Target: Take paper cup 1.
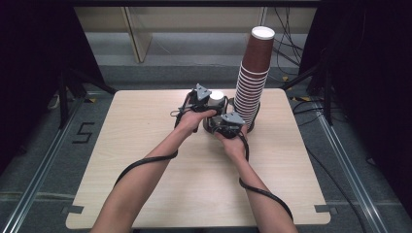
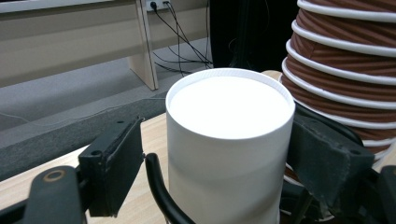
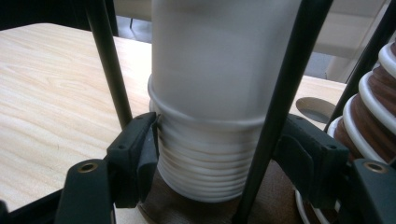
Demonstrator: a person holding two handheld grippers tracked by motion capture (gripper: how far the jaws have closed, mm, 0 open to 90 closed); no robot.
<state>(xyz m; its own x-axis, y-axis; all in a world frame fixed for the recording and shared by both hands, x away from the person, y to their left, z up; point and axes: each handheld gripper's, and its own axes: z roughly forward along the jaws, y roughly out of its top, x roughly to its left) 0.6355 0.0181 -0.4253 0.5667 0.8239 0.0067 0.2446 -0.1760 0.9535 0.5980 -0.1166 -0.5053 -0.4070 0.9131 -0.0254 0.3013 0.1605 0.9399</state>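
A pale wooden table (image 1: pixel 145 179) stood on a grey floor, dark curtains at both sides and cables trailing behind. A tall stack of brown cups (image 1: pixel 252 82) rose near its far edge. Just beside it stood a short stack of white cups (image 2: pixel 229 140), upside down. The left tongs (image 2: pixel 219 158) flanked the top white cup, right pad touching and left pad apart. The right tongs (image 3: pixel 224 154) were clamped on the ribbed rims below.

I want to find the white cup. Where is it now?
In the high view, the white cup stands upside down near the table's far middle, between the left tongs and right tongs, just left of the tall brown cup stack.
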